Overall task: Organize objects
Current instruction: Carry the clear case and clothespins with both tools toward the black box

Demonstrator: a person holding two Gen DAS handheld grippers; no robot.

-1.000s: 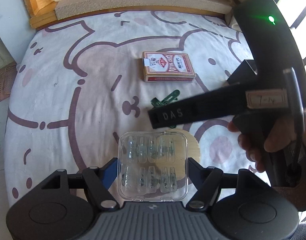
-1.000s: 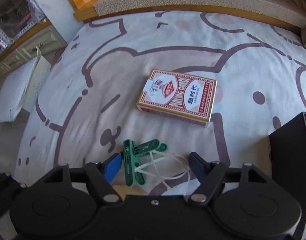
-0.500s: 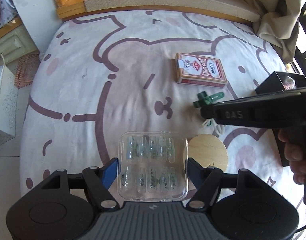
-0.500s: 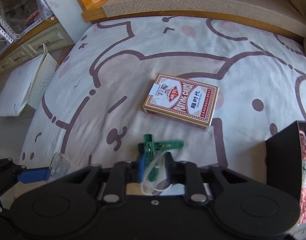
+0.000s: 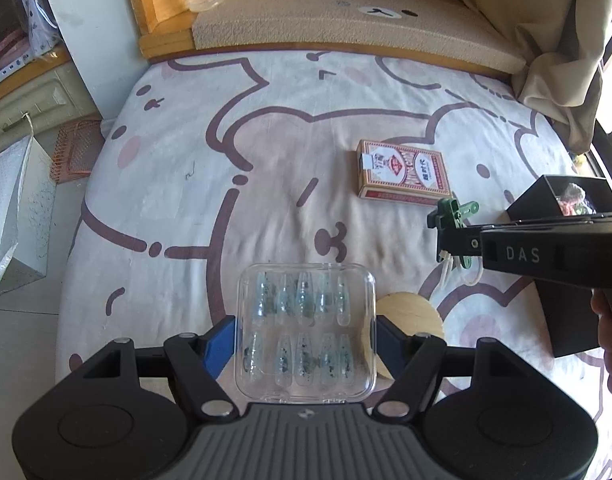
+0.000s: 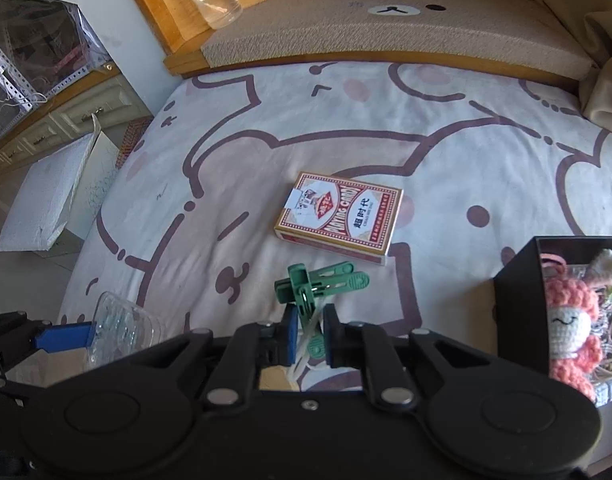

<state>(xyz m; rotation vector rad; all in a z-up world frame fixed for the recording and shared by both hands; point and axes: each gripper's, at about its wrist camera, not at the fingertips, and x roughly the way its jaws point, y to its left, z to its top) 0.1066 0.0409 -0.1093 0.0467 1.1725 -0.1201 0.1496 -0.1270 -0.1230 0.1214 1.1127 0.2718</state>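
Note:
My left gripper (image 5: 304, 344) is shut on a clear plastic case of press-on nails (image 5: 306, 330) and holds it above the bed. My right gripper (image 6: 309, 338) is shut on a green clothes peg (image 6: 320, 282) with a white cord and holds it lifted off the sheet; the peg also shows in the left wrist view (image 5: 452, 214). A red deck of playing cards (image 6: 340, 216) lies on the sheet beyond the peg. A black open box (image 6: 562, 312) with a pink crocheted doll (image 6: 572, 324) inside stands at the right.
A round wooden coaster (image 5: 410, 314) lies on the bear-print sheet (image 5: 266, 184) just right of the case. A beige headboard cushion (image 5: 346, 20) and a wooden frame run along the far edge. White bags and a pink basket (image 5: 76, 150) stand on the floor at left.
My right gripper has shut on the green peg and lifted it off the sheet, moving right toward the black box. My left gripper has drawn back a little with the nail case.

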